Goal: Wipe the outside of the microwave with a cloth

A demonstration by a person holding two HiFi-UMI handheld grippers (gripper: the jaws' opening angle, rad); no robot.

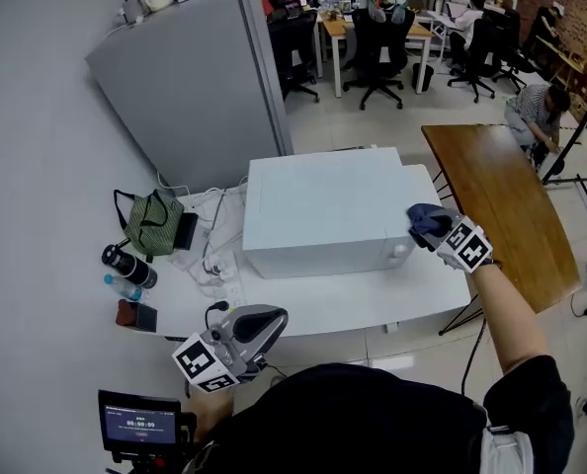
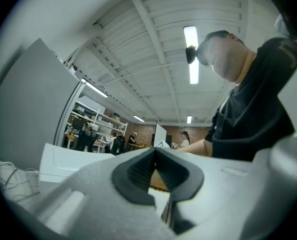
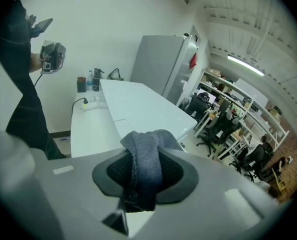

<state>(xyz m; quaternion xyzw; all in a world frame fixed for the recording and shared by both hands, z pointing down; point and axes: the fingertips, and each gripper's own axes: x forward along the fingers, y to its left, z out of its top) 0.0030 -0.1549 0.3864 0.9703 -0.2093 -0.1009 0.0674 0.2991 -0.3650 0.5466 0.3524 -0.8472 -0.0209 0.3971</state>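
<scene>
The cloth (image 1: 424,217) is clamped in the right tongs (image 1: 434,233) just beside the right end of the microwave (image 1: 323,205), which is laid lengthwise to their left; the left tongs (image 1: 264,322) are held closed, empty, farther off.

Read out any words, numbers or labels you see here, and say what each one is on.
Small screen, head view's lower left: a row of digits, too small to read.
Left marker cube and right marker cube: square patterns only, no words.
Microwave: no readable label.
Nothing else legible.
</scene>
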